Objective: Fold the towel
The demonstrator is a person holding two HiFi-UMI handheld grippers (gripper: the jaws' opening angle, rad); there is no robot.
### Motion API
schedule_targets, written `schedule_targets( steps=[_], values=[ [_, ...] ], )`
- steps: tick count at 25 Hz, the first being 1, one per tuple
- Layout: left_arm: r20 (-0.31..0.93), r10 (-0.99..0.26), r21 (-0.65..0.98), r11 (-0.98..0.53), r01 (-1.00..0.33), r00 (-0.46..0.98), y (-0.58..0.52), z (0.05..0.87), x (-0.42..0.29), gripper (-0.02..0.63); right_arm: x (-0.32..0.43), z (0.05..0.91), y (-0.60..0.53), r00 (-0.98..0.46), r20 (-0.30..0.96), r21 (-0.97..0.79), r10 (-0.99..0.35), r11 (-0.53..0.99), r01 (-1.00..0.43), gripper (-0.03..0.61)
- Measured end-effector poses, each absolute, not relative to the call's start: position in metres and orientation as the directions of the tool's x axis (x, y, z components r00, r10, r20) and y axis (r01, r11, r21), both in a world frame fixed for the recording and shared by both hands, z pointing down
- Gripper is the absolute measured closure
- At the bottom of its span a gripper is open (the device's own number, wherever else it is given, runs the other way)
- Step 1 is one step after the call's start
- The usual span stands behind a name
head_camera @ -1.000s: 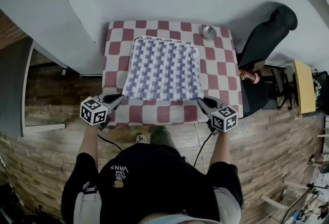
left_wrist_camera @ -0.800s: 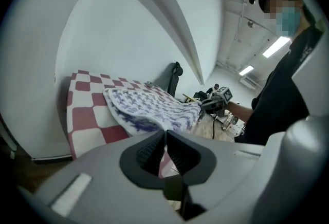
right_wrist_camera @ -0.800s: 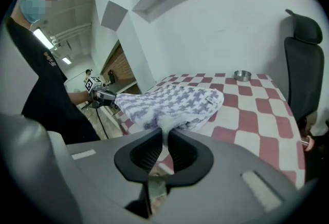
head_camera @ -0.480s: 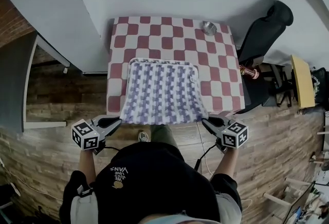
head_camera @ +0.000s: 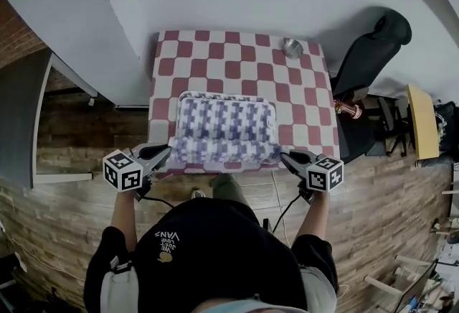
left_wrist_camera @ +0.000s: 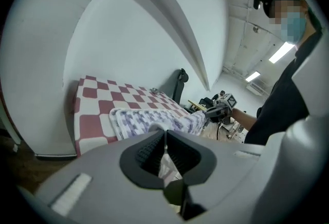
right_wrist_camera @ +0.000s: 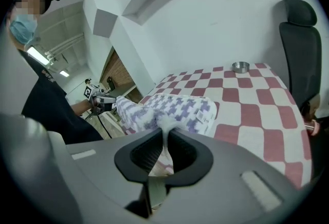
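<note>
On the near half of the red-and-white checkered desk [head_camera: 237, 53] lies a purple-and-white towel [head_camera: 226, 128]. The left gripper [head_camera: 165, 151] is clamped on its near left corner, and the right gripper [head_camera: 285, 157] on its near right corner.

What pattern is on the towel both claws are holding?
The woven towel is white with purple houndstooth-style checks; the head view shows it best.

Red-and-white checked tabletop [head_camera: 215, 53], purple-and-white towel [head_camera: 226, 125] lying on its near half, towel's near corners pinched in the left fingers [head_camera: 159, 153] and right fingers [head_camera: 290, 158], small metal bowl [head_camera: 291, 46] on the far corner, well beyond the right fingers
</note>
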State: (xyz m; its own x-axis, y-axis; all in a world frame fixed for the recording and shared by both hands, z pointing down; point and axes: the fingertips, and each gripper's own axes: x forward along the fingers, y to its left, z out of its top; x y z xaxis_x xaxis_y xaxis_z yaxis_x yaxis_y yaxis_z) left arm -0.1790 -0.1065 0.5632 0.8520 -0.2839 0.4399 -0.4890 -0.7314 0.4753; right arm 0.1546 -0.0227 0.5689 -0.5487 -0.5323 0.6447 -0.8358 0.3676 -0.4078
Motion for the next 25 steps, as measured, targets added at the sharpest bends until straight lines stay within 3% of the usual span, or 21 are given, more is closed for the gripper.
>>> schedule_targets(
  steps=[8,16,25],
  values=[
    [0.497,-0.348,0.512,-0.622,-0.592,0.795,-0.192,0.592,-0.152,0.597,0.182,0.594,-0.108,-0.504,0.695,-0.393,-0.513,0.316,-0.864,0.549],
    [0.619,-0.316,0.486,-0.566,-0.666,0.719,-0.250,0.636,-0.142,0.597,0.190,0.640,-0.168,-0.467,0.764,-0.370,-0.444,0.292,-0.882,0.549],
    [0.644,-0.350,0.523,-0.447,-0.726,0.680,-0.283,0.663,-0.145,0.597,0.195,0.670,-0.217,-0.405,0.790,-0.311,-0.461,0.269,-0.912,0.548]
  ],
)
